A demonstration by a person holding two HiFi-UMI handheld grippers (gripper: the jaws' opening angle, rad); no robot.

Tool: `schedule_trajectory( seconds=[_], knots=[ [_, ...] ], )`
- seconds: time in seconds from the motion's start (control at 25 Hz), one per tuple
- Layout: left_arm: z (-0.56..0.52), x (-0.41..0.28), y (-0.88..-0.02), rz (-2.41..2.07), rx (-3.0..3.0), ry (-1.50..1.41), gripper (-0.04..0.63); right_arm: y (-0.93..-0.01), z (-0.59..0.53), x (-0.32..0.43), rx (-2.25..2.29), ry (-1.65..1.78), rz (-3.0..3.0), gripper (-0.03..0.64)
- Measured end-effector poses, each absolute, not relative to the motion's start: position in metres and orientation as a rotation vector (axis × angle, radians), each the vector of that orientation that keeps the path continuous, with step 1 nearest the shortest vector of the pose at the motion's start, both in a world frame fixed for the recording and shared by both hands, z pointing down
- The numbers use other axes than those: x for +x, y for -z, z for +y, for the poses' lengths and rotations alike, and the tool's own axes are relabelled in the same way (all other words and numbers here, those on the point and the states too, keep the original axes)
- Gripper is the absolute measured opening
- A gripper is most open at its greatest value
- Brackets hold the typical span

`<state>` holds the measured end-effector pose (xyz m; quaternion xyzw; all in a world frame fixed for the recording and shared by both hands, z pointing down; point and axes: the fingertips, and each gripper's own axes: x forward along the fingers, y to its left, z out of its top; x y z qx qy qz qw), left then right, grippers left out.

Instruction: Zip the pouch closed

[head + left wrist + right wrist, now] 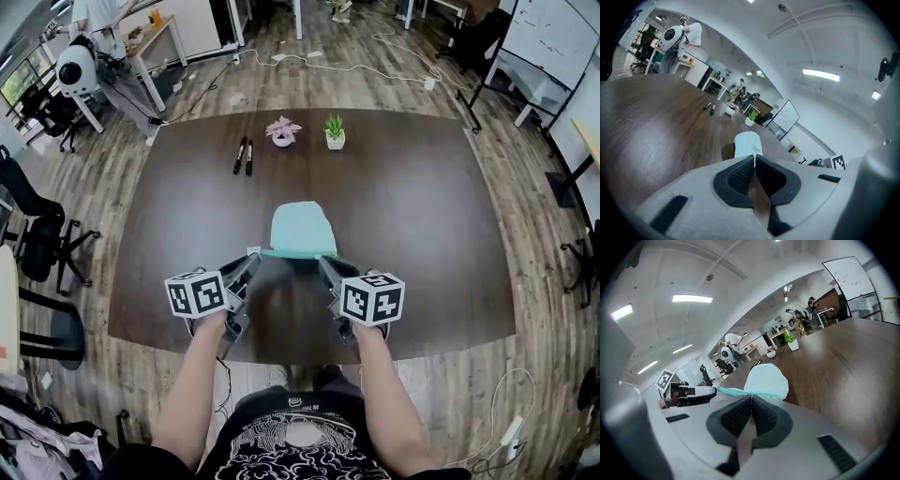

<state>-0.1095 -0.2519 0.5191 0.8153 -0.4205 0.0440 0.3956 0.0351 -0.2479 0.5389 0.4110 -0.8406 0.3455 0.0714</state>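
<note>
Pouch point(302, 228): long axis 6–12 o'clock, zipper edge at 6. Left gripper point(254, 260) pinches its corner; right gripper point(323, 263) is closed beside the zipper.

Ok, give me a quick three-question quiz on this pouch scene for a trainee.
1. True or false: the left gripper and the right gripper both have open jaws.
2. What lies left of the pink plant? A) markers B) scissors C) a cup
3. Fill in: at the pouch corner, the left gripper pinches a small white ____.

Key: 1 false, both are shut; 2 A; 3 tab.
</note>
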Motion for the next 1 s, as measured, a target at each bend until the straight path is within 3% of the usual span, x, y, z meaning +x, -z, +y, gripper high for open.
schedule_trajectory(
  seconds=[1.0],
  knots=[
    [-0.268, -0.085, -0.521, -1.148, 1.999, -0.070, 0.020, -0.539, -0.277, 0.088, 1.197, -1.013, -2.513, 0.000]
  ],
)
